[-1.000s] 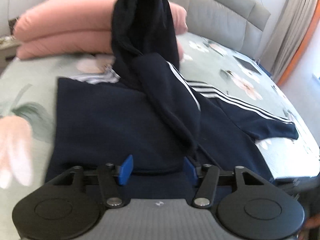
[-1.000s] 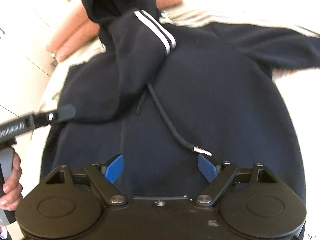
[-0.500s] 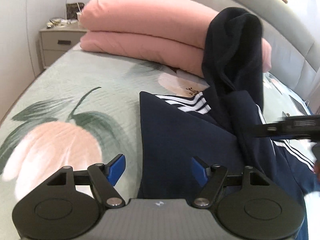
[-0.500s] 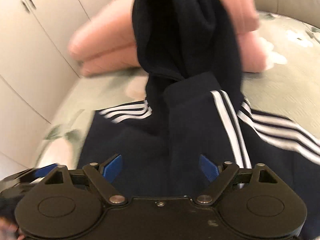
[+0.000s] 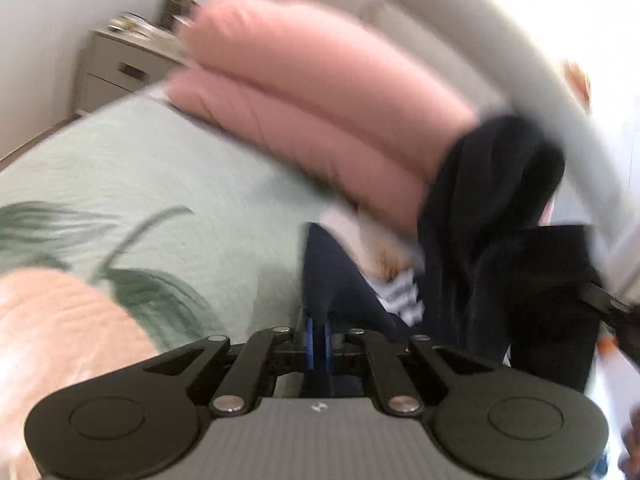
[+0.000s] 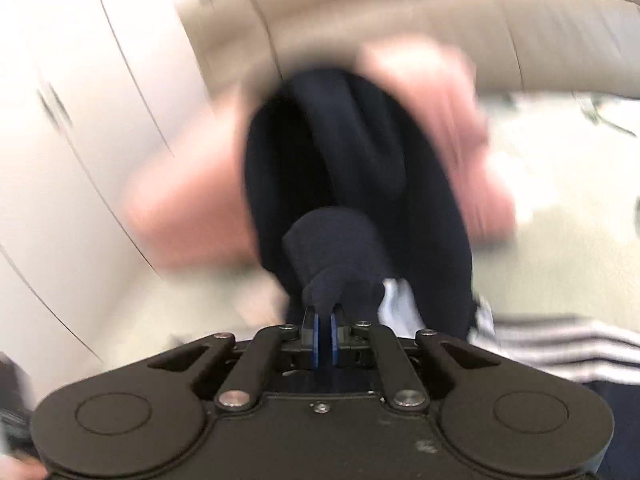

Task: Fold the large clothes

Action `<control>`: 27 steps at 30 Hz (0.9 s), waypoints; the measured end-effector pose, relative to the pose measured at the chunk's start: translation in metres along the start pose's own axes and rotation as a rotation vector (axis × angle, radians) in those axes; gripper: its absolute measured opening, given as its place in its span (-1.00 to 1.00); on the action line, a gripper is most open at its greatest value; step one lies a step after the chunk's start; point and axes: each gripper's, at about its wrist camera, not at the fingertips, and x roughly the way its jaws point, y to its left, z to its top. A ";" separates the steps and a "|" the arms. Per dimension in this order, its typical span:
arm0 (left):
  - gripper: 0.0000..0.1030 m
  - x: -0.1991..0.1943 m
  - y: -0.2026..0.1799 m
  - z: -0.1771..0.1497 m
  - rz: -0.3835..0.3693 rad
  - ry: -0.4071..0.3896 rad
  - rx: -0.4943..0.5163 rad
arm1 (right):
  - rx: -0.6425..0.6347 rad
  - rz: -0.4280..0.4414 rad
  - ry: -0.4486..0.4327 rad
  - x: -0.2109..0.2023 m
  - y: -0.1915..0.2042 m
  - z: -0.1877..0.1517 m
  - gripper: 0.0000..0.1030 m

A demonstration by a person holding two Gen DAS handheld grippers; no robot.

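Floral bedspread (image 5: 168,184), both grippers' fingers pinching navy hoodie (image 6: 340,240), no legible writing

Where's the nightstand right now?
In the left wrist view, the nightstand sits far upper left against the wall, beside the bed and just left of the stacked pink pillows.

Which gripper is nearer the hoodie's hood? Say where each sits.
Right. The right gripper pinches navy fabric just below the hood; the left gripper clamps the hoodie at its side edge, farther off.
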 end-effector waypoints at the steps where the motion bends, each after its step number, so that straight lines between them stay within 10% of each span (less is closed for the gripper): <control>1: -0.88 -0.004 0.004 -0.004 0.001 -0.016 -0.023 | 0.052 0.041 -0.070 -0.027 -0.012 0.003 -0.87; 4: -0.89 -0.002 0.011 -0.014 0.069 -0.007 -0.045 | 0.240 -0.003 -0.226 -0.088 -0.069 -0.014 -0.82; 8: -0.86 -0.003 0.017 -0.016 0.135 0.002 -0.096 | 0.593 -0.221 -0.046 -0.114 -0.176 -0.066 0.43; 9: -0.84 -0.004 0.014 -0.013 0.135 0.010 -0.077 | 0.667 -0.228 -0.010 -0.117 -0.196 -0.080 0.48; 12: -0.38 -0.006 0.001 0.000 0.135 0.020 0.038 | 0.787 -0.228 -0.001 -0.131 -0.239 -0.106 0.51; 14: 0.68 0.002 -0.008 0.009 0.130 0.051 0.094 | 0.797 -0.170 -0.012 -0.131 -0.247 -0.107 0.72; 16: 0.65 0.012 -0.011 0.013 0.127 0.056 0.099 | 0.763 -0.148 -0.015 -0.122 -0.244 -0.099 0.99; 18: -0.07 0.027 -0.011 0.018 0.133 0.069 0.090 | 0.684 -0.190 0.021 -0.092 -0.240 -0.092 0.99; 19: -0.90 0.037 -0.011 0.019 0.111 0.101 0.092 | 0.637 -0.222 0.044 -0.081 -0.235 -0.085 0.99; 21: -0.88 0.039 -0.021 0.017 0.156 0.045 0.188 | 0.491 -0.284 0.066 -0.068 -0.208 -0.072 0.66; 22: -0.88 0.032 -0.025 0.017 0.169 -0.011 0.210 | 0.426 -0.287 0.073 -0.059 -0.195 -0.065 -0.70; 27: -0.89 0.018 0.036 0.026 0.088 -0.048 -0.305 | 0.402 -0.265 -0.055 -0.103 -0.162 -0.054 -0.73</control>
